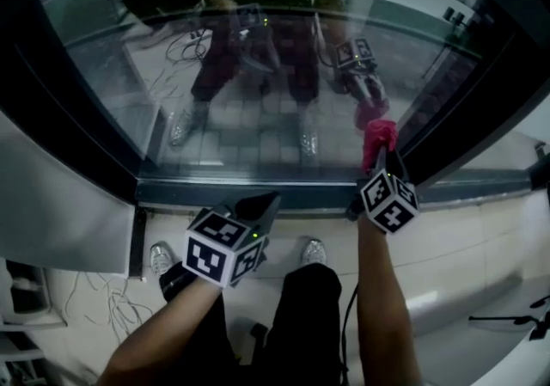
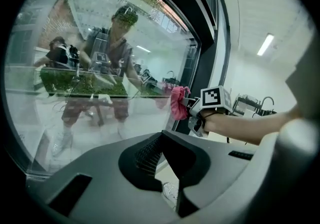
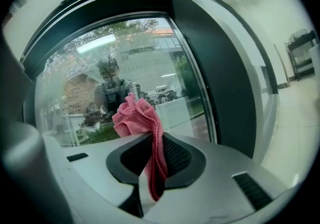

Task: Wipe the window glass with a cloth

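Large clear pane of window glass (image 1: pixel 258 75) fills the top of the head view, with your reflection in it. Black window frame (image 1: pixel 284 193) runs round it, and the bottom rail sits just ahead of both grippers. Pale tiled floor (image 1: pixel 464 238) lies below the rail.

Left gripper (image 1: pixel 263 202): held low and aimed at the bottom rail, short of the glass. Its fingers (image 2: pixel 147 155) are pressed together at the tips with nothing between them.

Right gripper (image 1: pixel 379 159): further forward and off to the right, at the lower right corner of the pane beside the frame upright. Its fingers (image 3: pixel 175 157) are pinching the crumpled pink cloth (image 3: pixel 135 115). The bunched end sticks out past the tips toward the glass, and a strip hangs down between the fingers. The cloth is right up at the glass, but I can't tell whether it's actually touching.

The grippers are well apart, and the left one is nowhere near the cloth.
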Available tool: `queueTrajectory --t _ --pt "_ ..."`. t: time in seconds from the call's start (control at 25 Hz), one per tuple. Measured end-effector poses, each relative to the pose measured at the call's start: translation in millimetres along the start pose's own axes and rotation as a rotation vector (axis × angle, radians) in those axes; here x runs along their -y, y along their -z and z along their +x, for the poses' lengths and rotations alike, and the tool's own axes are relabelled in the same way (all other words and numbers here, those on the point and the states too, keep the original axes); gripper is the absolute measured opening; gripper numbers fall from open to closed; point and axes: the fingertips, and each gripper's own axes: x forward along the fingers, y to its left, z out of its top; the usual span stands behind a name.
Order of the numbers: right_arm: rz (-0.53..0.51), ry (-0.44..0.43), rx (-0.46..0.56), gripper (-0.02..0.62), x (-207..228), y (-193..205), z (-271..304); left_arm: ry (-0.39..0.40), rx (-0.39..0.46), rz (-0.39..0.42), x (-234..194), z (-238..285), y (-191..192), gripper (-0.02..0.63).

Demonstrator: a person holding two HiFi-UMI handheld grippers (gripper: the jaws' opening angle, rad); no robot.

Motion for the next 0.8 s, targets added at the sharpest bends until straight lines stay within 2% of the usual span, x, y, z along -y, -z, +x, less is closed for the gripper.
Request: queueTrajectory --t 0.48,0.64,0.8 --pt "0.107 0.163 0.105 0.060 77 -18 4 0.070 -0.038 0.022 24 48 6 0.003" --pt "0.108 0.279 0.139 0.060 100 -16 -3 0.092 -0.065 0.031 25 60 14 0.003" --pt "0.145 0.357 0.157 0.060 114 -6 -6 0.103 -0.086 0.028 23 66 26 0.003"
